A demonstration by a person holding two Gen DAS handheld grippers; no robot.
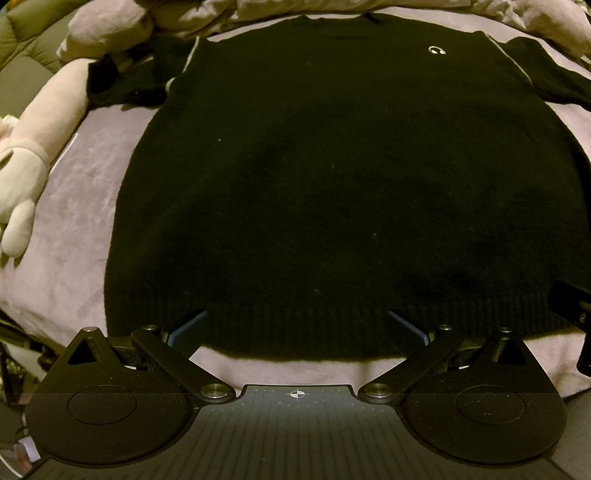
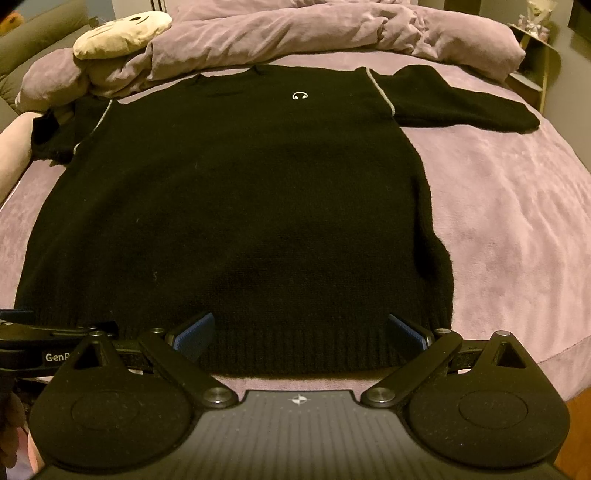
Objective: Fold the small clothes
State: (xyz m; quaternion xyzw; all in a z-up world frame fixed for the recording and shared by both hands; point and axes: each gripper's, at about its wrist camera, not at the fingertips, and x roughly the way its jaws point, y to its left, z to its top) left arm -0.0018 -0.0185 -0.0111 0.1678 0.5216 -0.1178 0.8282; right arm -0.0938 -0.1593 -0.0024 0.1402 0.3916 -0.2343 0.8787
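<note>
Black knit sweater (image 1: 332, 192), one item, spread flat and front-up on the lilac bed cover (image 2: 517, 229), ribbed hem along the near edge of the bed, neckline toward the far edge. Small white headphone emblem (image 2: 300, 95) on the chest; pale piping at both shoulder seams. One sleeve (image 2: 461, 105) lies stretched out toward the bed's right edge; the other sleeve (image 1: 125, 81) is bunched at the left edge. Left gripper (image 1: 296, 326): fingers wide apart, blue pads over the hem, holding nothing. Right gripper (image 2: 301, 332): fingers likewise spread, poised over the hem nearer its right corner, empty. Surroundings: crumpled lilac duvet (image 2: 314, 33) heaped along the far edge just beyond the neckline; cream plush toy (image 1: 33, 147) lying along the left edge beside the bunched sleeve; small shelf (image 2: 532, 55) past the far right corner.
</note>
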